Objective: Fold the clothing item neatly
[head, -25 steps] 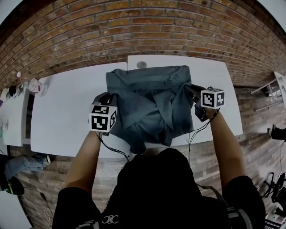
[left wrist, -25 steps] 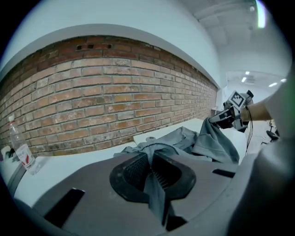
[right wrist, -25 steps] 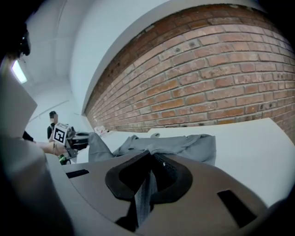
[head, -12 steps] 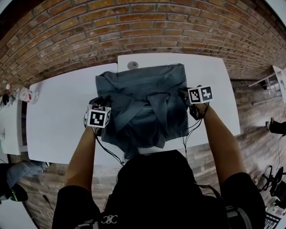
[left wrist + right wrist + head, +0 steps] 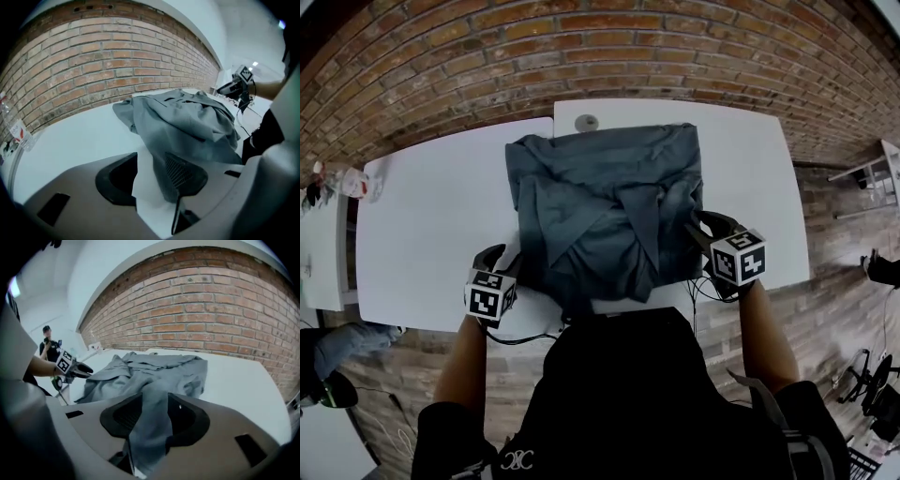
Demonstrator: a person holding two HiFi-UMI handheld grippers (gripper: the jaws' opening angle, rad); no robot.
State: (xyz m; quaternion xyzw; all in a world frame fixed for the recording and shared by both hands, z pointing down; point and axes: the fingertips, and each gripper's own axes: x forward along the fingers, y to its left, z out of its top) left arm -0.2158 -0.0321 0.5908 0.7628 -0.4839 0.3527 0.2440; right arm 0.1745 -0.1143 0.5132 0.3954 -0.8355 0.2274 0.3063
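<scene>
A grey garment (image 5: 605, 211) lies crumpled on the white table (image 5: 431, 225), roughly square, its near edge at the table's front. My left gripper (image 5: 511, 264) is at the garment's near left corner. Its jaws have just been opening, and a fold of the cloth (image 5: 161, 164) lies loosely between them beside bare table. My right gripper (image 5: 694, 232) is at the garment's near right side. Its jaws have also just been opening, and a strip of grey cloth (image 5: 150, 423) runs through the gap, not pinched.
A small round object (image 5: 587, 122) sits on the table behind the garment. Bottles (image 5: 345, 180) stand at the far left by a side table (image 5: 321, 253). Brick floor surrounds the tables. A person (image 5: 48, 347) stands in the background.
Both grippers have come down and back toward the table's near edge. The garment, held up between them before, now rests on the table. Both pairs of jaws have opened.
</scene>
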